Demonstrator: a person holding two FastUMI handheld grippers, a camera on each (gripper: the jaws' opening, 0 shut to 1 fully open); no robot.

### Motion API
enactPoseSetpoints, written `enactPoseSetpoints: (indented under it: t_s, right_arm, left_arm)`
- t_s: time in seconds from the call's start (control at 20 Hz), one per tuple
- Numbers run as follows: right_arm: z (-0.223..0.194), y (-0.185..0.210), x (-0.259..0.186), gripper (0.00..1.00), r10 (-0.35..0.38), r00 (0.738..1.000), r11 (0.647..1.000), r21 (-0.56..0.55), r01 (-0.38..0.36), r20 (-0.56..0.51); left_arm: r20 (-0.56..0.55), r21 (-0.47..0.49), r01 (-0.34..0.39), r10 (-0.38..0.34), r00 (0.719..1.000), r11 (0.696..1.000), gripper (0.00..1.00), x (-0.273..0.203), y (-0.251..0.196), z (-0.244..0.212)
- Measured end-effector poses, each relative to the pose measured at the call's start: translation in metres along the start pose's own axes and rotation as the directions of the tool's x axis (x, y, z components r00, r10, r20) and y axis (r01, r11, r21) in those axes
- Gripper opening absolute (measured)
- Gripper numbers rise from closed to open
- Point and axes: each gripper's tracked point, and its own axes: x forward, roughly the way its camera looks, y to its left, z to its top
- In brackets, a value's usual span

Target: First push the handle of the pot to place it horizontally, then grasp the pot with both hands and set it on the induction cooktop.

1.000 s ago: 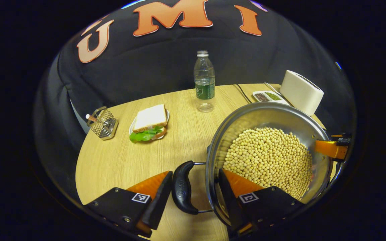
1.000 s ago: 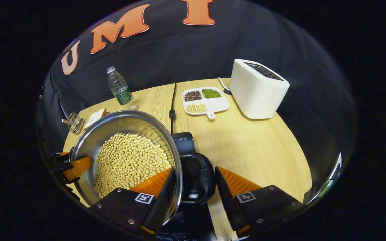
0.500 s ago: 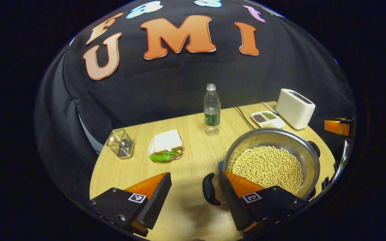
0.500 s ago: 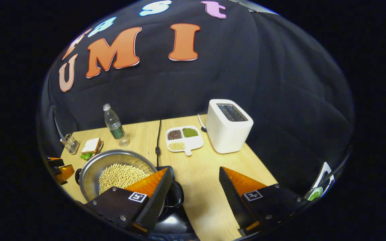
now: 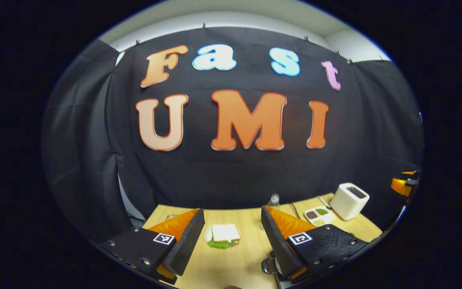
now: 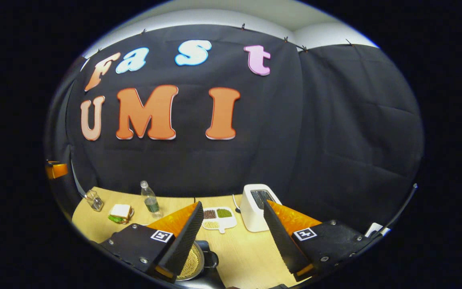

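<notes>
**A:** Where's the pot (image 6: 193,263) now?

**B:** In the right gripper view it sits low, at about 6 o'clock, peeking out beside that gripper's left finger. It holds pale beans, and one black side handle (image 6: 211,257) shows. The dark thing under it looks like the induction cooktop (image 6: 209,277), though little of it is visible. I'd judge the pot set down.

**A:** And the jaws?

**B:** The right gripper (image 6: 231,228) has its jaws spread wide, nothing between them. The left gripper (image 5: 231,235) is the same, wide apart and empty, with only a sliver of a handle (image 5: 268,265) beside its right finger at 5 o'clock.

**A:** How would the pot handle?

**B:** Steel and loaded with beans, so probably heavy, stiff and slick on the wall. The two side handles are the places to take hold, one per gripper, kept level or the beans may shift.

**A:** The surroundings?

**B:** A pale wooden worktop (image 5: 235,265) against black cloth. On it are a sandwich (image 5: 223,235) at the left view's 6 o'clock, a water bottle (image 6: 150,200), a white toaster (image 6: 257,206), a divided dish (image 6: 217,216) of beans and a small wire holder (image 6: 94,200) at 8 o'clock.
</notes>
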Motion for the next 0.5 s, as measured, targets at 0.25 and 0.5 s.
enactPoseSetpoints:
  t_s: [0.25, 0.5]
  right_arm:
    - [0.065, 0.011, -0.025, 0.93, 0.056, 0.991, 0.995, 0.074, -0.065, 0.119]
    - [0.123, 0.010, -0.048, 0.97, 0.075, 0.969, 0.997, 0.013, -0.080, 0.235]
  left_arm:
    - [0.178, -0.102, -0.005, 0.023, 0.984, 0.995, 0.88, -0.038, 0.029, 0.107]
    - [0.370, -0.095, -0.020, 0.054, 0.928, 0.995, 0.85, -0.085, 0.055, 0.209]
